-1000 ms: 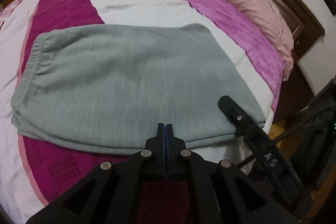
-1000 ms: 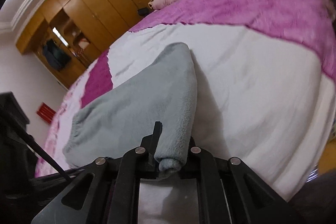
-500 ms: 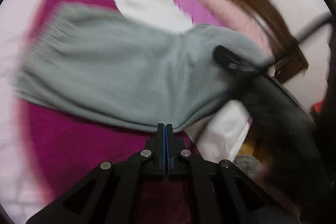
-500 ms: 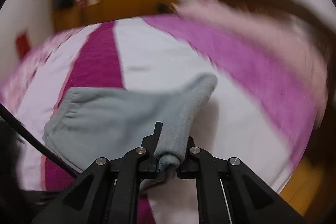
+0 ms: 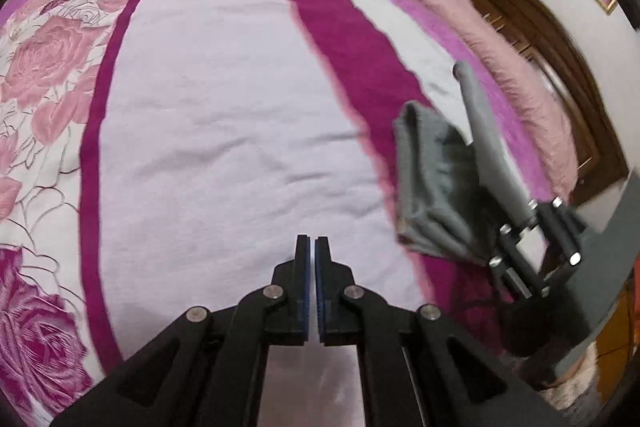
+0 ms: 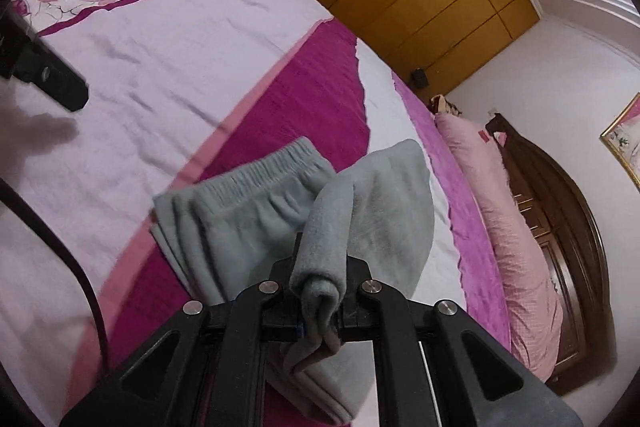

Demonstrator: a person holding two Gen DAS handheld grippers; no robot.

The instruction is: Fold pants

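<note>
Pants [image 6: 256,211], grey fleece, hang bunched from right tool [image 6: 320,267].

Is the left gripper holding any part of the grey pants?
No, the left gripper is shut on nothing; only the right gripper clamps the grey pants.

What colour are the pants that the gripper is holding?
The pants are plain light grey, with no pattern. The right wrist view shows them best.
</note>
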